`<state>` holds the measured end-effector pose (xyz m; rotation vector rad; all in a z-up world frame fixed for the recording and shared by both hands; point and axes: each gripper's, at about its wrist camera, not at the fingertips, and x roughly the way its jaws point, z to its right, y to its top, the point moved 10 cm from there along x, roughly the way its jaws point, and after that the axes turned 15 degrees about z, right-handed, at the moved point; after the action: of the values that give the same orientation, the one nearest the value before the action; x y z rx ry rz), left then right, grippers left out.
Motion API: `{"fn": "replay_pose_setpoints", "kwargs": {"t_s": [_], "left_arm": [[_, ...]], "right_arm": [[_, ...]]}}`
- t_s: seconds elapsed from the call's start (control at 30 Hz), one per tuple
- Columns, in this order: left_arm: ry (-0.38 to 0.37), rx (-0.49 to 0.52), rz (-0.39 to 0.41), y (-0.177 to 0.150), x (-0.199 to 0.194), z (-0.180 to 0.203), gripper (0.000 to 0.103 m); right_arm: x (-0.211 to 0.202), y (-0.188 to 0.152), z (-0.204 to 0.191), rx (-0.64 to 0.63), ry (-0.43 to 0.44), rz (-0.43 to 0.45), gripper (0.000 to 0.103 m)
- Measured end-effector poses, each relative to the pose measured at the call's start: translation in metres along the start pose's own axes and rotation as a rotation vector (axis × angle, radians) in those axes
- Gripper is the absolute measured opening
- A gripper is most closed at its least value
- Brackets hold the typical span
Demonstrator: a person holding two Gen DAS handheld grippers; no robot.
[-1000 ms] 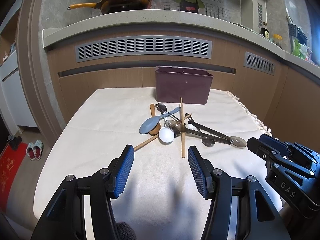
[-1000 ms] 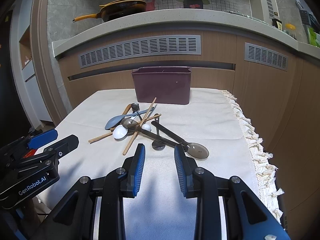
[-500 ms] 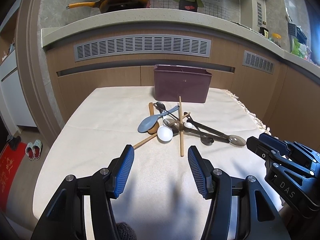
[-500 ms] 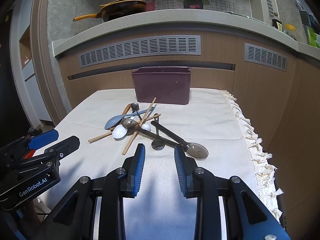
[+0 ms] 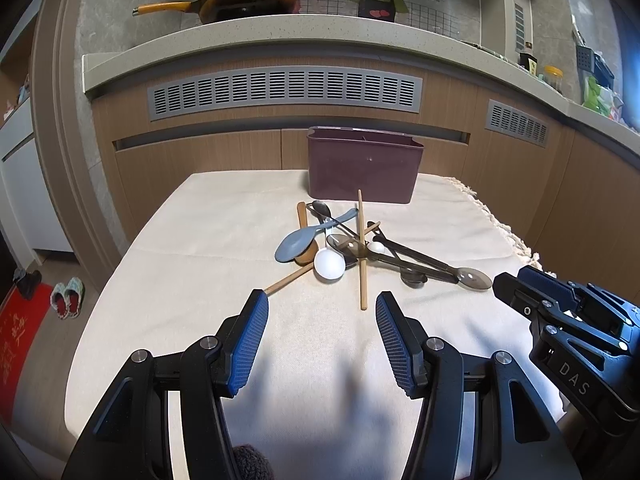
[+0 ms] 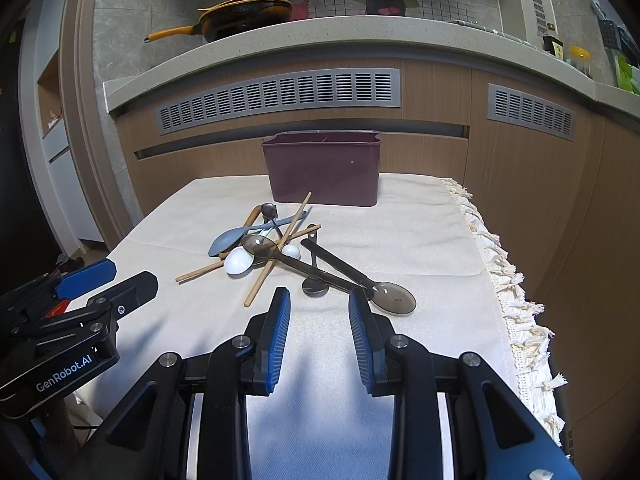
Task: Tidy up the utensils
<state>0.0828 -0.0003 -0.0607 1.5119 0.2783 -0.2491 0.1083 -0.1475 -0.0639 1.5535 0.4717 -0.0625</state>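
A heap of utensils lies mid-table: a grey-blue spoon point(image 5: 298, 239), a white spoon point(image 5: 329, 264), wooden chopsticks point(image 5: 361, 252), and dark translucent long spoons point(image 5: 468, 277). The same pile shows in the right wrist view, with the white spoon point(image 6: 238, 261) and a dark spoon point(image 6: 394, 297) nearest. Behind them stands a maroon utensil holder point(image 5: 364, 170) point(image 6: 324, 168). My left gripper point(image 5: 322, 314) hovers open in front of the pile, nothing between its fingers. My right gripper point(image 6: 319, 311) is open too, just short of the dark spoon.
The table carries a cream cloth point(image 5: 208, 240) with a fringe along its right edge point(image 6: 508, 280). Wooden cabinets and a stone counter with a yellow-handled pan point(image 5: 240, 2) rise behind. Slippers and a red mat point(image 5: 24, 320) lie on the floor at left.
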Motion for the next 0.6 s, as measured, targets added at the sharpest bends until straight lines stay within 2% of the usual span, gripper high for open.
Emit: {"fn": "replay_pose_setpoints", "kwargs": {"t_s": [0.6], "left_arm": [[0.003,-0.005,-0.008,-0.0045,-0.0001,0.0001,0.057]], "right_arm": [[0.0002,-0.0009,0.0006,0.001,0.001,-0.003,0.029]]}}
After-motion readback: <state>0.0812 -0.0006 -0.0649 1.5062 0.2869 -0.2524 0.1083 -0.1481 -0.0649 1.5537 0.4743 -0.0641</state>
